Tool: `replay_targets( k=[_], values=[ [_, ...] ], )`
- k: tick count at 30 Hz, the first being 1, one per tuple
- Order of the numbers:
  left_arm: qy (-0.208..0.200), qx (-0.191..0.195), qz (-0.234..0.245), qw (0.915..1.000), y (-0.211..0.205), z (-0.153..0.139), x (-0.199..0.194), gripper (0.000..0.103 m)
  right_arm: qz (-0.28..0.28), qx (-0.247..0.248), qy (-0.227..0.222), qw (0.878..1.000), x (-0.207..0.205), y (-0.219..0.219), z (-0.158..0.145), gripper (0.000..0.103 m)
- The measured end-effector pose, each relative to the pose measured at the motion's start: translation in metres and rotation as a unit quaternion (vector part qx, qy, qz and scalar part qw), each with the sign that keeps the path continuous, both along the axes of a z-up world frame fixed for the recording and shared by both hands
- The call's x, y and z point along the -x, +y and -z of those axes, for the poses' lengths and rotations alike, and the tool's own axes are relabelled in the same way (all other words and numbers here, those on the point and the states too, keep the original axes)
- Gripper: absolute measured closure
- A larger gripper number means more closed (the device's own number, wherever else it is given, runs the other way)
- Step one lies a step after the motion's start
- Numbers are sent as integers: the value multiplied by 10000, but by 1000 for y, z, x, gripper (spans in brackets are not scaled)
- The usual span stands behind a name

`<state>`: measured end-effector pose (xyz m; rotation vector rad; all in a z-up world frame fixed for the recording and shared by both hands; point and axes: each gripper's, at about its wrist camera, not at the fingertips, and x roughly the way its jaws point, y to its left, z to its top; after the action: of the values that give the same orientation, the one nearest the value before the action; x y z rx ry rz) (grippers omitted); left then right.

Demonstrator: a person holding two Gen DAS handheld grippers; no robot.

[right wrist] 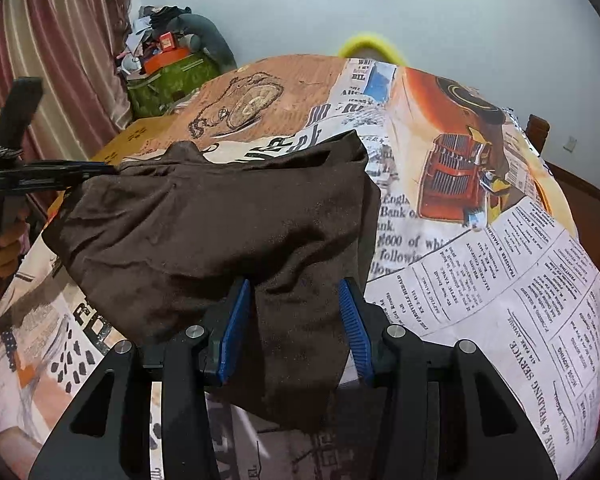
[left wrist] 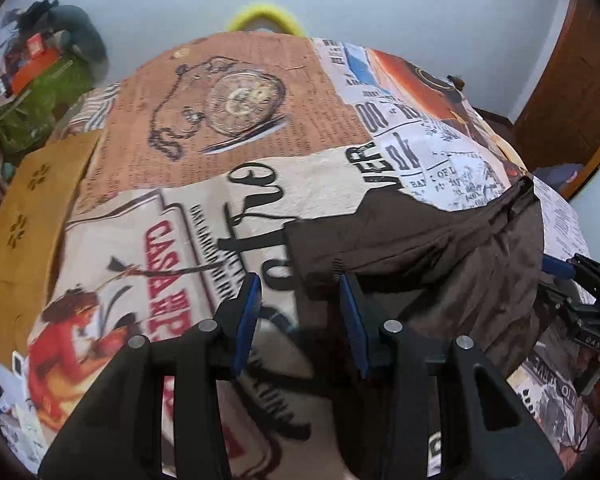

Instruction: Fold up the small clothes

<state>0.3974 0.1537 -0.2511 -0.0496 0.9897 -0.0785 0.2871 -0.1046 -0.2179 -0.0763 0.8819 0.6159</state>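
Right hand-held gripper [right wrist: 296,312] angled over brown garment [right wrist: 220,220]

Pale blue-white wall [right wrist: 284,4] across top of frame. Striped pink curtain [right wrist: 72,56] upper left. Dark wooden door [left wrist: 572,80] at right. Table under collage-print cloth [right wrist: 480,240] fills centre.

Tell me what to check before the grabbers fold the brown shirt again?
1. Brown shirt lying on the table cover, not hanging off: ok.
2. Right grabber open around the shirt's near edge, cloth between the blue pads: ok.
3. Left grabber open beside the shirt's left edge, over bare cover: ok.
4. Shirt smooth and flat: not ok, it is rumpled and bunched.
5. Far side of the shirt clear of other things: ok.
6. Which part is the sleeve or the hem: cannot tell.
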Motion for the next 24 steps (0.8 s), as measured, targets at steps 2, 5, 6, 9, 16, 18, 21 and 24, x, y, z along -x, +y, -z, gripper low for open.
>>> replay_targets(
  k=[2, 5, 6, 9, 16, 18, 21, 24],
  values=[
    [-91, -40, 273, 9996, -9, 0, -2, 63, -5, -53, 30, 10000, 0, -2, 1, 61],
    [-220, -90, 629, 9977, -24, -3, -2, 63, 0, -148, 95, 9998, -1, -4, 2, 61],
    [-188, -90, 725, 9971, -28, -2, -4, 63, 5, -167, 108, 9998, -1, -5, 2, 61],
    [102, -3, 787, 9969, -30, 6, -14, 94, 18, -175, 107, 9998, 0, -4, 3, 61],
    [-51, 146, 709, 9974, -30, -18, 10, 95, 15, -211, 115, 9997, 1, -4, 3, 61],
    [-234, 185, 762, 9966, -31, -38, 22, 95, 12, -220, 117, 9997, 1, -5, 3, 61],
    [-405, 304, 797, 9955, -35, -66, 32, 95, 12, -229, 110, 9997, 2, -4, 3, 61],
    [-354, 496, 693, 9957, -37, -82, 24, 96, 18, -257, 114, 9996, 4, -4, 2, 61]
  ],
)
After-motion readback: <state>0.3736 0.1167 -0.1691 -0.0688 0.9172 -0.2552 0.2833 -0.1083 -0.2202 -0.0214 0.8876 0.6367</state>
